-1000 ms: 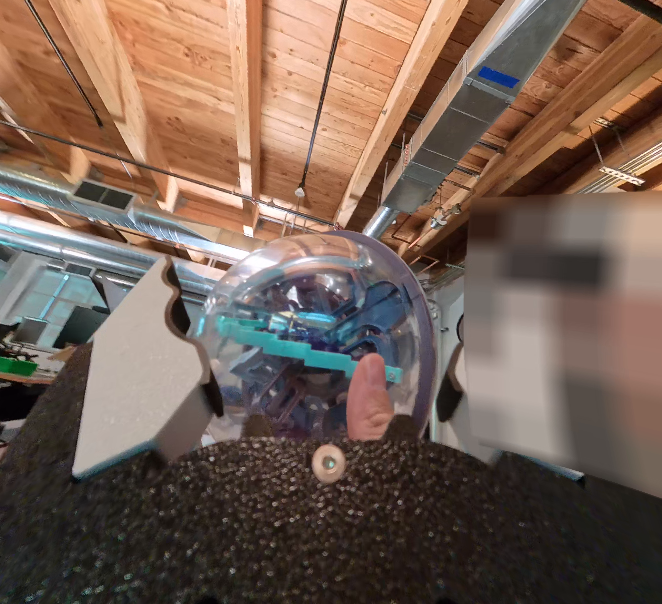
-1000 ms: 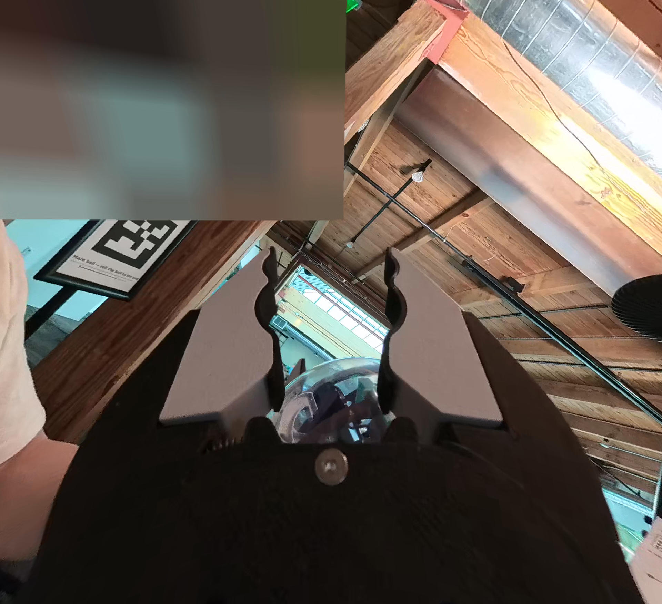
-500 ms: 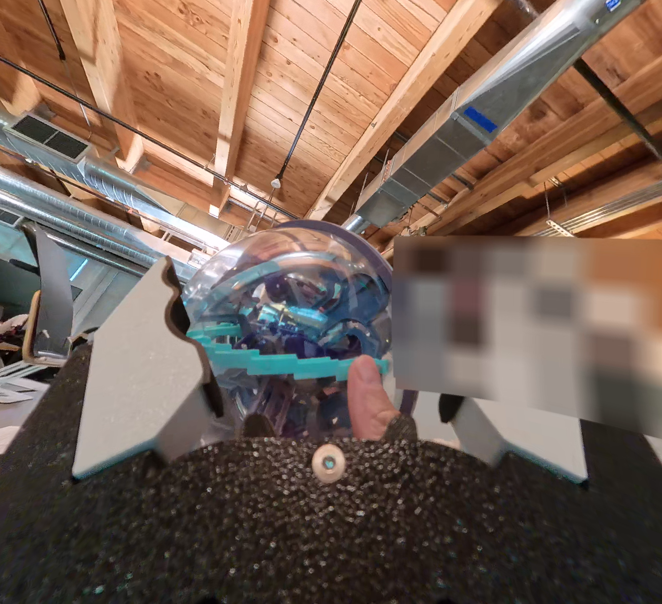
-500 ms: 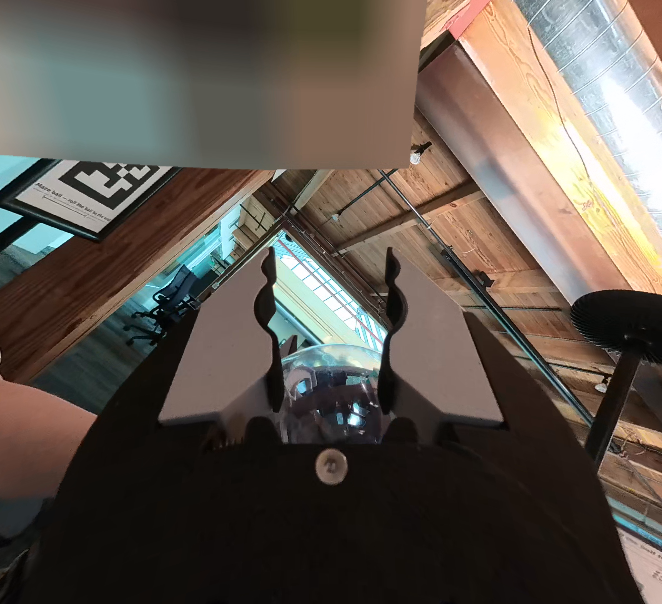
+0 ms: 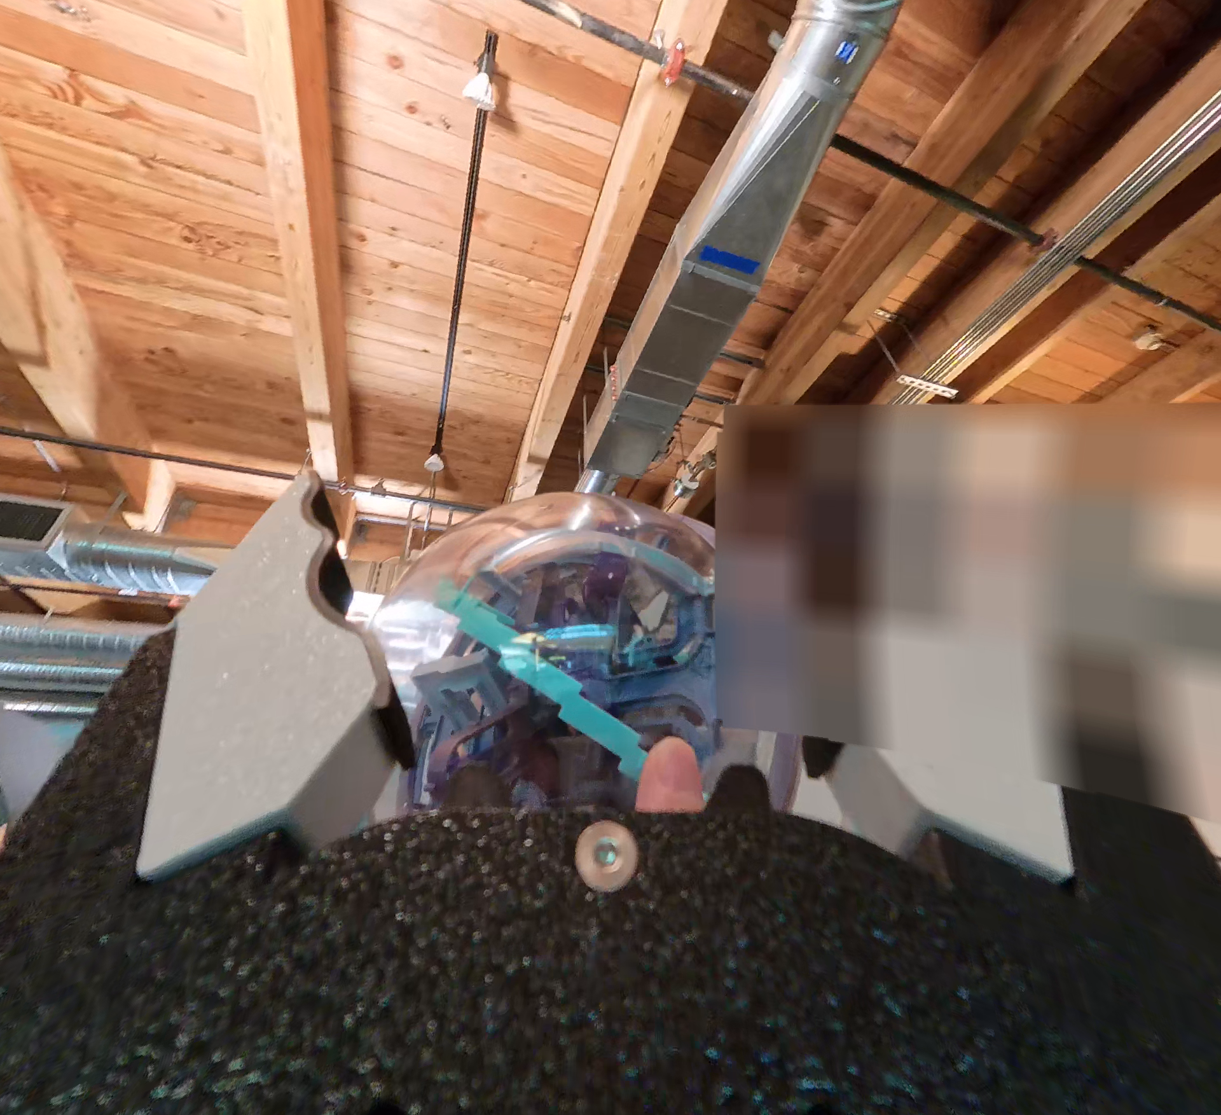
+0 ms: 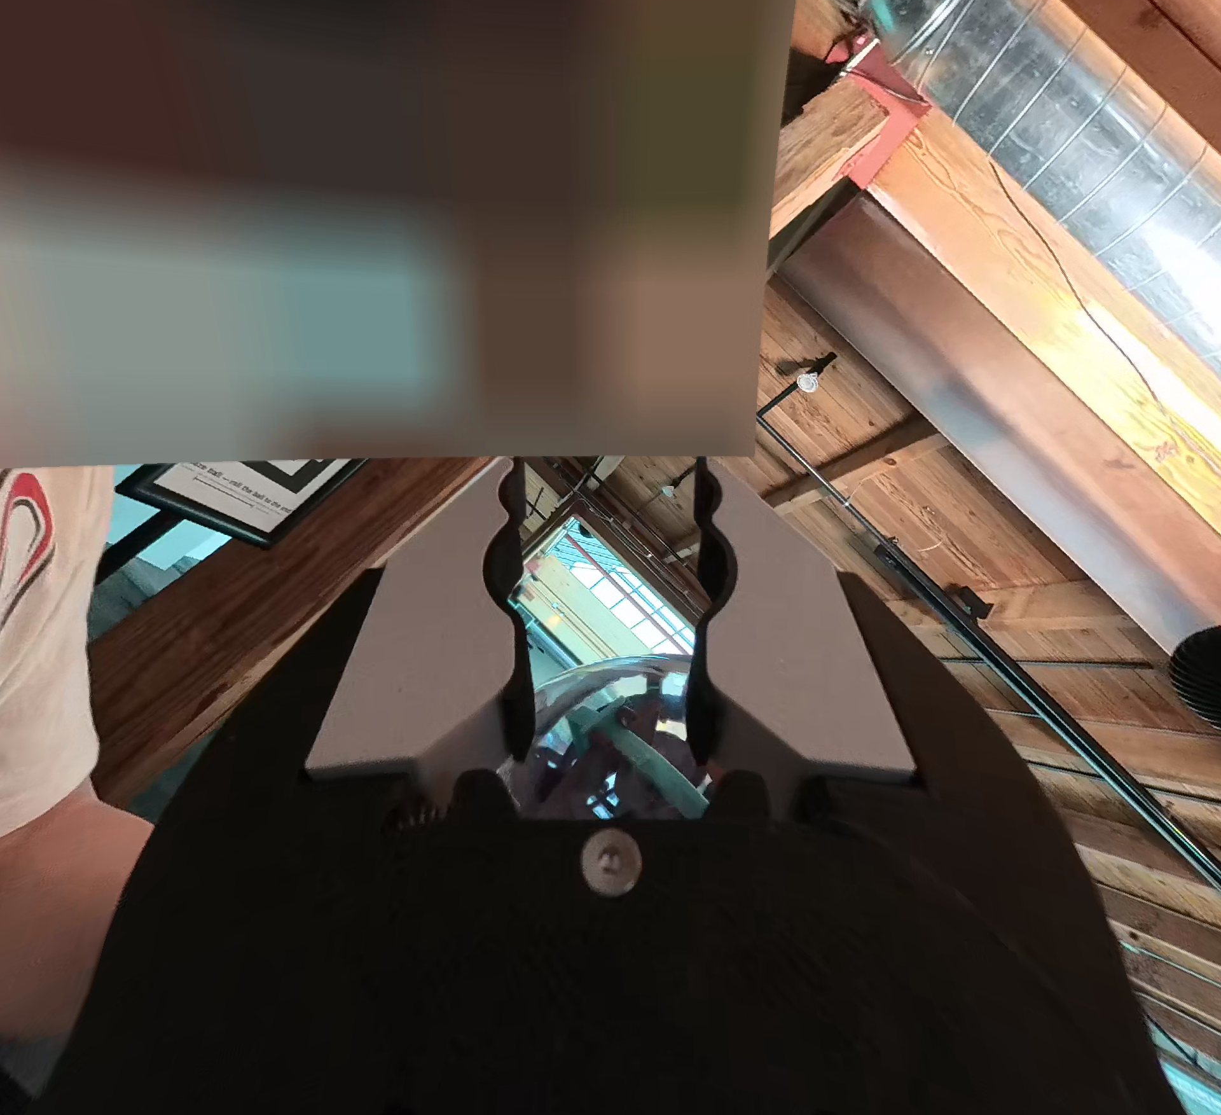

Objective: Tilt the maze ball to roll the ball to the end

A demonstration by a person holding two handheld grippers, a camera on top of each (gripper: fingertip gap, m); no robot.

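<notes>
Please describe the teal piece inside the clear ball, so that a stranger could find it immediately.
Under the wooden ceiling, the left hand-held gripper frames a clear maze ball. Inside, the teal stepped track slants down to the right toward a fingertip; its neighbours are blue and purple.

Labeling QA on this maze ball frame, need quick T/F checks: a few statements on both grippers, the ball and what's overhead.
1. The maze ball sits between the left gripper fingers. True.
2. The shell is opaque black. False: it is clear, with a teal track inside.
3. The right gripper fingers are spread wide. False: only a narrow gap, with the ball low between them.
4. A fingertip touches the ball. True.
5. The ceiling is white tile. False: wood planks with a metal duct.
</notes>
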